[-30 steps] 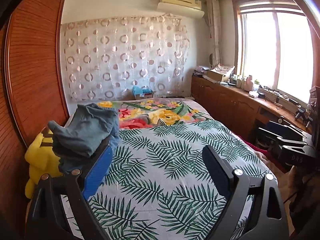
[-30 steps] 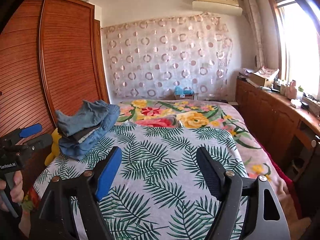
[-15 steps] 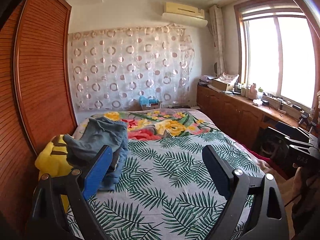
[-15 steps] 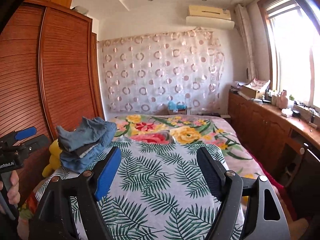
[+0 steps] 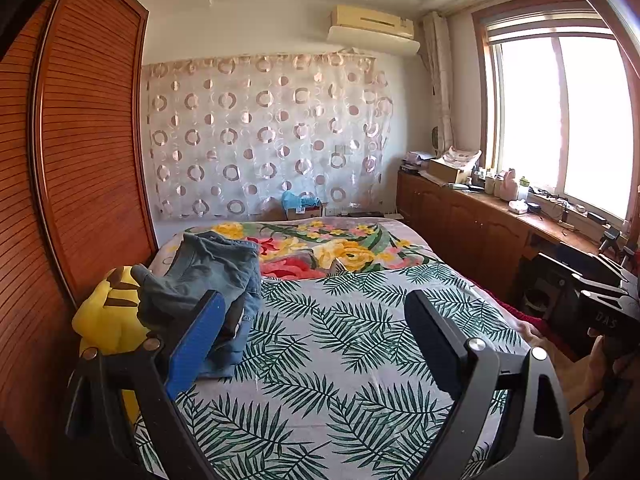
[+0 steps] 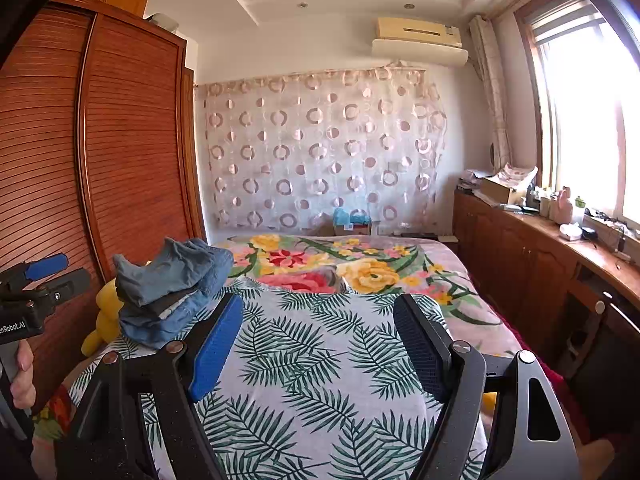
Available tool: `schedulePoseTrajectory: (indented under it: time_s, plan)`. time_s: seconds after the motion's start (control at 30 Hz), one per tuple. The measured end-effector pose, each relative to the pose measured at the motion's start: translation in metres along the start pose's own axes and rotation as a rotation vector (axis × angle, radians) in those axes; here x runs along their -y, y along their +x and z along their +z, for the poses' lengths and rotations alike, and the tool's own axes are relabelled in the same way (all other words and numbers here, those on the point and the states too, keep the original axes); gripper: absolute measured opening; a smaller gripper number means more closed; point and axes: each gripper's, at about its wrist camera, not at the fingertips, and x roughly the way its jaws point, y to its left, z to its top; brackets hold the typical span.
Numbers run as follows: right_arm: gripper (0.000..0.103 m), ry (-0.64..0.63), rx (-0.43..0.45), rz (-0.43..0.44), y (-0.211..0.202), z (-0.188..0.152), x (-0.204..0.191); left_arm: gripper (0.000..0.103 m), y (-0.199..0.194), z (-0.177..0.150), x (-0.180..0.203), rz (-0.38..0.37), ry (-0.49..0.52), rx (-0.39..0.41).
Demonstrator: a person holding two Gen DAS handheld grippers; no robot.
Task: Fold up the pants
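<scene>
well, that stack of pants (image 6: 172,288) looked like denim mostly, so i judged it weighty for cloth, limp rather than stiff, rough enough not to slip from rubber pads. the sound place to take hold, i reckoned, was a thick seam or waistband edge, where layers bunch, not the loose middle. it sat at the left side of the bed (image 6: 328,360), on the palm-leaf sheet, hard by the yellow plush toy (image 5: 108,316) and the wooden wardrobe (image 6: 132,152). to look at: a faded blue-grey pair crumpled on top, a dark layer and a pale strip beneath, brighter blue denim at the bottom, edges uneven. some pieces lay folded, the top one rumpled, so it fitted either a pile waiting to be folded or one being built up; i could not tell which. the left gripper (image 5: 312,336) stood with its tongs wide apart, nothing between them, held up over the sheet. the right gripper (image 6: 320,336) was likewise spread wide and bare.
</scene>
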Motion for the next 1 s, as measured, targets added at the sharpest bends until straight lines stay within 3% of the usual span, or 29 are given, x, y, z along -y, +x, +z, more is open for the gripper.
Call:
schedulePoseTrajectory:
  time_s: [1.0]
  plan:
    - [0.079,-0.008,-0.002,0.001,-0.0009,-0.0012,0.0049,0.092,0.0011,-0.0057,0.0044,0.003,-0.004,-0.003]
